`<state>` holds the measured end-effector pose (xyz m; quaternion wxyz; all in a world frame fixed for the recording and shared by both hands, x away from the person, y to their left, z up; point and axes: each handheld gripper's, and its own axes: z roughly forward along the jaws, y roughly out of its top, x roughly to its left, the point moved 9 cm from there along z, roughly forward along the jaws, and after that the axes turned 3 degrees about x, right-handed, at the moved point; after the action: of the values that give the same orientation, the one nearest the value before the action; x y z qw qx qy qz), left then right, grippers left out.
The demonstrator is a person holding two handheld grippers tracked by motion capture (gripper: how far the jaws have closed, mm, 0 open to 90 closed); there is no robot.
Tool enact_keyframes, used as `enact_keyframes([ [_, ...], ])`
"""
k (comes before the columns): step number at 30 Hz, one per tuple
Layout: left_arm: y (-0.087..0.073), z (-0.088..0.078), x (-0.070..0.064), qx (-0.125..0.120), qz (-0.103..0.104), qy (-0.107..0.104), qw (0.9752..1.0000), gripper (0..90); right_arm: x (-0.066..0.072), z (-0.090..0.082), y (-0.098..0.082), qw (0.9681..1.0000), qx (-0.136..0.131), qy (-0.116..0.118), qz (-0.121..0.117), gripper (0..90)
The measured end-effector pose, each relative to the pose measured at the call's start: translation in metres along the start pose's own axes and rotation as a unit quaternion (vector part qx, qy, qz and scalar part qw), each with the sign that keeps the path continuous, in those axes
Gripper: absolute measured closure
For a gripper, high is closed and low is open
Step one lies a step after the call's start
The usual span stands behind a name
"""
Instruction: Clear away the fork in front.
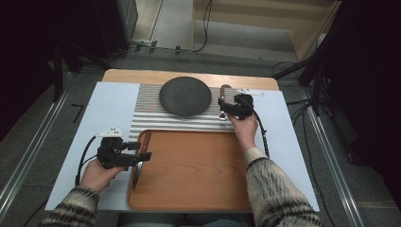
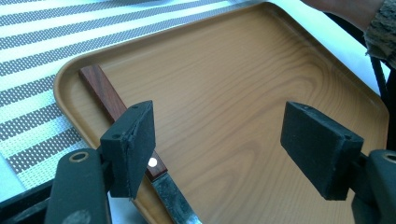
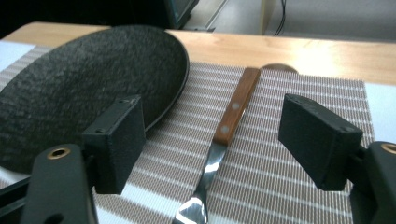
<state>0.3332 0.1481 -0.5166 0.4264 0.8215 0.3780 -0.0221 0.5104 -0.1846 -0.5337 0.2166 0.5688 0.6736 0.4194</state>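
The fork (image 3: 219, 149) lies on the striped mat (image 3: 289, 196) beside the dark plate (image 3: 84, 84), handle pointing away, straight between the right gripper (image 3: 224, 140)'s wide, empty fingers (image 3: 116, 140); the left gripper (image 2: 233, 149), fingers also wide, hangs over the tray (image 2: 261, 93).

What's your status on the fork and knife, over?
Both grippers open, left gripper over knife on tray. Right gripper straddling fork. Plate close beside.

Wide bare room across the wooden tray (image 1: 198, 175), apart from the wood-handled knife (image 2: 121, 114) along its left rim. Tight beside the wood-handled fork (image 3: 224, 130) on the striped woven mat (image 1: 146, 118): dark round plate (image 1: 185, 96) just left, open mat right.
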Motion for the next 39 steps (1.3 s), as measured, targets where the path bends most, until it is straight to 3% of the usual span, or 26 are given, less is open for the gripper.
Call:
enact_keyframes([
  [10, -0.001, 0.005, -0.006, 0.012, 0.013, 0.001, 0.9999, 26.4, -0.004, 0.022, 0.012, 0.9997, 0.002, -0.024, 0.005, 21.4],
  [23, 0.001, 0.005, -0.008, 0.008, 0.019, -0.004, 0.9998, 26.4, -0.002, 0.045, 0.024, 0.9982, 0.005, -0.057, 0.018, 23.0],
  [26, 0.001, 0.005, -0.008, 0.009, 0.018, -0.004, 0.9998, 26.4, -0.006, 0.05, 0.022, 0.9977, 0.014, -0.059, 0.031, 22.9],
  [34, 0.0, 0.006, -0.008, 0.014, 0.021, -0.002, 0.9997, 26.4, -0.012, 0.053, 0.022, 0.9971, 0.025, -0.066, 0.029, 23.5],
  [39, 0.0, 0.007, -0.008, 0.014, 0.021, -0.001, 0.9997, 26.4, -0.014, 0.054, 0.019, 0.9959, 0.048, -0.071, 0.031, 23.7],
])
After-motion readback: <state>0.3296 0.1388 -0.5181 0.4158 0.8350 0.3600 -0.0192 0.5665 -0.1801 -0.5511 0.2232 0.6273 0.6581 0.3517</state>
